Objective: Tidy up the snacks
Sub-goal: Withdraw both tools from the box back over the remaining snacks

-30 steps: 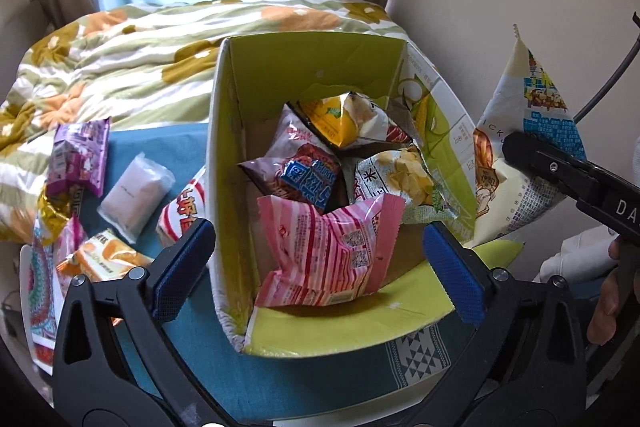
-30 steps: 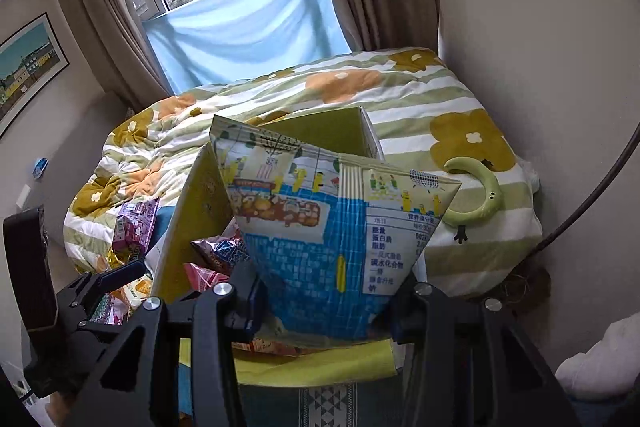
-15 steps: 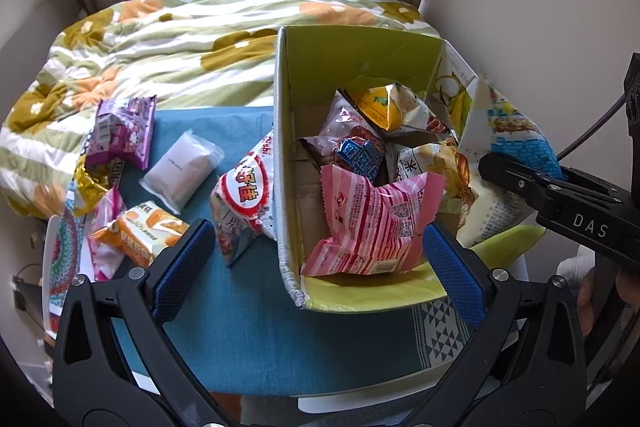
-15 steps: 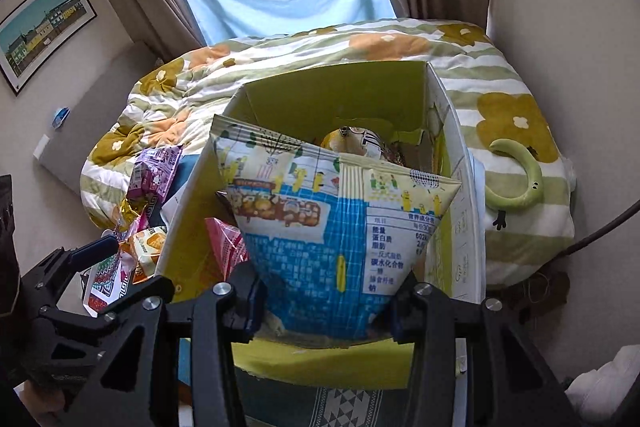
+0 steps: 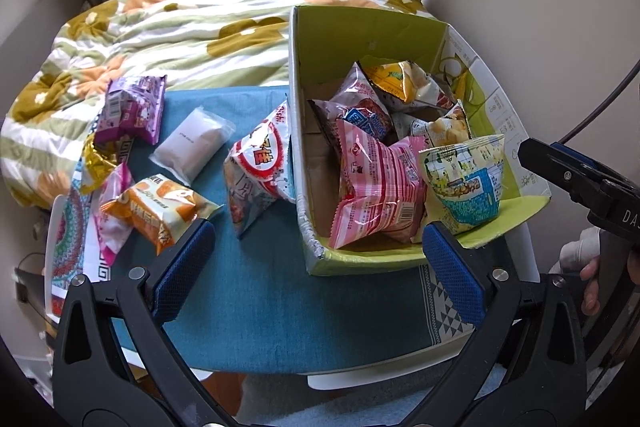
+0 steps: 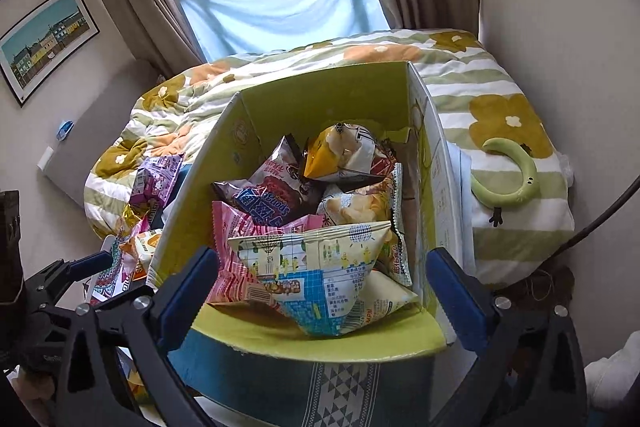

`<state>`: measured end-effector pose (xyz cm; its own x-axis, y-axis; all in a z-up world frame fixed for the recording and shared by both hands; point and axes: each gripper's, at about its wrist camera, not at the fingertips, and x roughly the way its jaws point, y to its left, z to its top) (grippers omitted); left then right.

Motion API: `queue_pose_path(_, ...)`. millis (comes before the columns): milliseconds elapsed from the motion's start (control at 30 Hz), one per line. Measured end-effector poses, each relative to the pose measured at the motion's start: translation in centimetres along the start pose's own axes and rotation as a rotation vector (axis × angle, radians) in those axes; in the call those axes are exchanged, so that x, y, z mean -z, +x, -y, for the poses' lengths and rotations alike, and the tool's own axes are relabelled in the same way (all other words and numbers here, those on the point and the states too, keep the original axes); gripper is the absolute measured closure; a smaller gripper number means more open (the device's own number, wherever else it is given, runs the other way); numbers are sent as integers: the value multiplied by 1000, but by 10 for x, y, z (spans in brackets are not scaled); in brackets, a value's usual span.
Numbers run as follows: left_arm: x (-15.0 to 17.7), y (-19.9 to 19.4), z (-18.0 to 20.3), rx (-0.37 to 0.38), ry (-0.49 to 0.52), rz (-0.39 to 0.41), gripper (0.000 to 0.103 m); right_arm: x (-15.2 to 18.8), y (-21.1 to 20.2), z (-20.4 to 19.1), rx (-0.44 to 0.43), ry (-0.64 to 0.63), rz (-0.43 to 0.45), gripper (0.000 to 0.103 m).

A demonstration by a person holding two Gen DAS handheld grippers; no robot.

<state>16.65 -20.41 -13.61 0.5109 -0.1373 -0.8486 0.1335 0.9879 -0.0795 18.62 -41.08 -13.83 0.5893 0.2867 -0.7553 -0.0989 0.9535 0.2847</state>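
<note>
While both grippers hover at the near edge of a table covered in a teal cloth (image 5: 256, 307), a yellow-green cardboard box (image 5: 360, 35) stands open on it, filled with snack packets. The right gripper (image 6: 322, 297) has its blue-padded fingers spread wide and empty, with a blue and white snack bag (image 6: 320, 283) lying just beyond them at the front of the box, leaning on a pink striped packet (image 5: 376, 183). The left gripper (image 5: 320, 263) is likewise spread apart, holding nothing, above bare cloth. Left of the box, a red and white bag (image 5: 260, 167) leans against its outer wall. Further left lie an orange packet (image 5: 160, 211), a clear white packet (image 5: 192, 145) and a purple packet (image 5: 132, 109). A flowered quilt (image 5: 160, 35) lies behind the table.
</note>
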Motion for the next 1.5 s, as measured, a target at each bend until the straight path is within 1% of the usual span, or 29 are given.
queue_pose_path(67,1,-8,-2,-12,2,14,0,0,-4,-2,-1,-3,2,0)
queue_pose_path(133,1,-17,-7,-32,-1,27,0,-1,-8,-5,30,-7,3,0)
queue_pose_path(167,2,-22,-11,-38,-5,33,0,-2,-10,-7,32,-9,6,0)
queue_pose_path(267,4,-36,-27,-66,-30,46,0,-5,-16,-13,19,-12,31,0)
queue_pose_path(333,7,-45,-41,-71,-49,61,0,-8,-18,-21,10,-19,38,0)
queue_pose_path(467,13,-56,-74,-74,-71,67,0,-11,-24,-42,0,-24,63,0)
queue_pose_path(633,16,-65,-124,-63,-72,67,0,-9,-30,-75,44,29,102,0)
queue_pose_path(833,15,-65,-188,-36,-57,42,0,-5,-18,-130,68,42,97,0)
queue_pose_path(900,14,-63,-210,-30,-46,35,0,-3,-11,-149,86,49,91,0)
queue_pose_path(1033,12,-54,-251,-11,-20,21,0,0,6,-186,91,61,85,0)
queue_pose_path(1167,11,-32,-289,16,10,0,0,5,26,-220,101,58,76,0)
queue_pose_path(1233,10,-19,-305,42,24,-20,0,9,38,-237,109,51,69,0)
queue_pose_path(1333,11,2,-320,87,62,-42,0,14,56,-256,103,31,40,0)
queue_pose_path(1500,16,33,-328,124,155,-70,0,25,91,-275,60,-14,-15,0)
